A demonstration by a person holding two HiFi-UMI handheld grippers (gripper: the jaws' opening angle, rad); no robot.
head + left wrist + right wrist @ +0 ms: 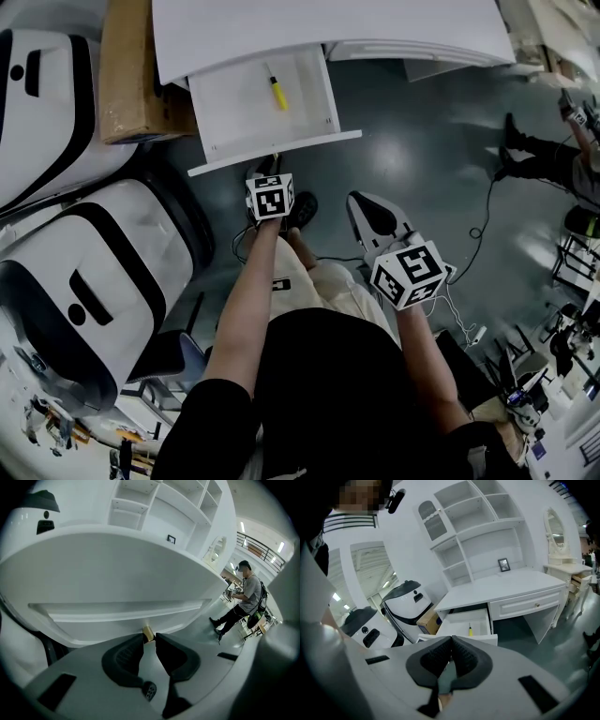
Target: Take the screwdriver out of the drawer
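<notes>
Screwdriver [278, 92] in open drawer [225, 122], beyond left gripper [149, 638] jaws pinching knob [148, 632], right gripper [451, 645] jaws pressed together.

So the white desk [328, 23] has its left drawer [234, 117] pulled open, brass knob [148, 632] on the front, and a yellow-handled screwdriver [277, 92] lying on the drawer's bottom. There's a small picture frame [504, 565] standing on the desktop, and a cardboard box [131, 75] just beside the desk on the grey floor [422, 159].

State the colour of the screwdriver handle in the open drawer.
Yellow screwdriver handle; clearest in the head view.
</notes>
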